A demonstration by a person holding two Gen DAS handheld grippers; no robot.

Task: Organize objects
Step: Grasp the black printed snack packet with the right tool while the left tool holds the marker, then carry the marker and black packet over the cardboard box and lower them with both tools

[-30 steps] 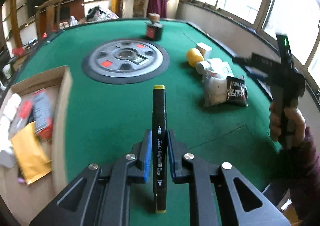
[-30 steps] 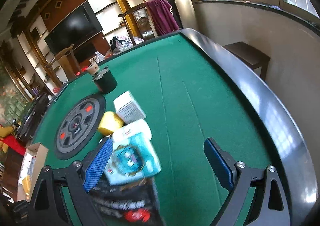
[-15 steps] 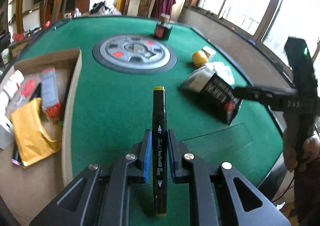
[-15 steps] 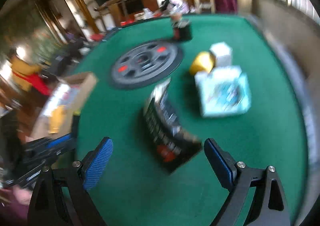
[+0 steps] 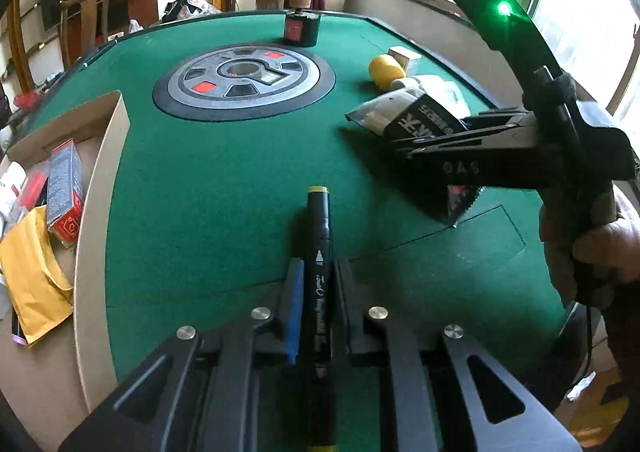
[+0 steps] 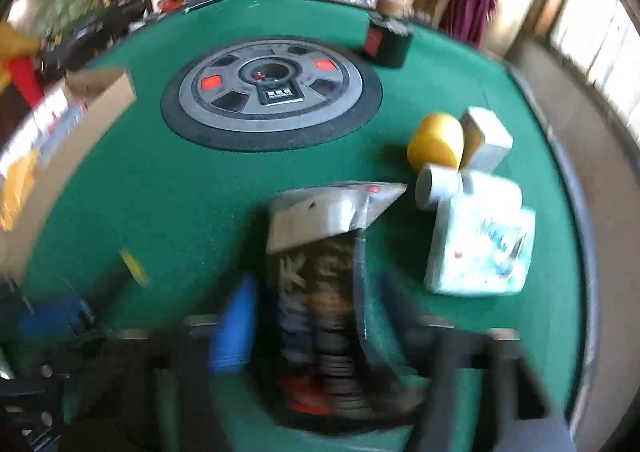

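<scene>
Two grippers loaded for sorting over the green table [image 5: 208,180].
Left gripper [image 5: 318,316] clamps a marker [image 5: 318,252] lengthwise, presumably bound for the cardboard box [image 5: 100,188]; right gripper [image 6: 316,328] is closing around a black snack packet [image 6: 320,292], lifted clear of the remaining clutter.

Black left gripper [image 5: 319,316]: blue pads, 4 silver screws.

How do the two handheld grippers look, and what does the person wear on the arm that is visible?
The left gripper has black angular fingers with silver screws and blue pads. The right gripper is also black, with faint letters on its body, a green light on top and a thin black cable below the handle. The hand gripping it comes out of a dark sleeve.
</scene>
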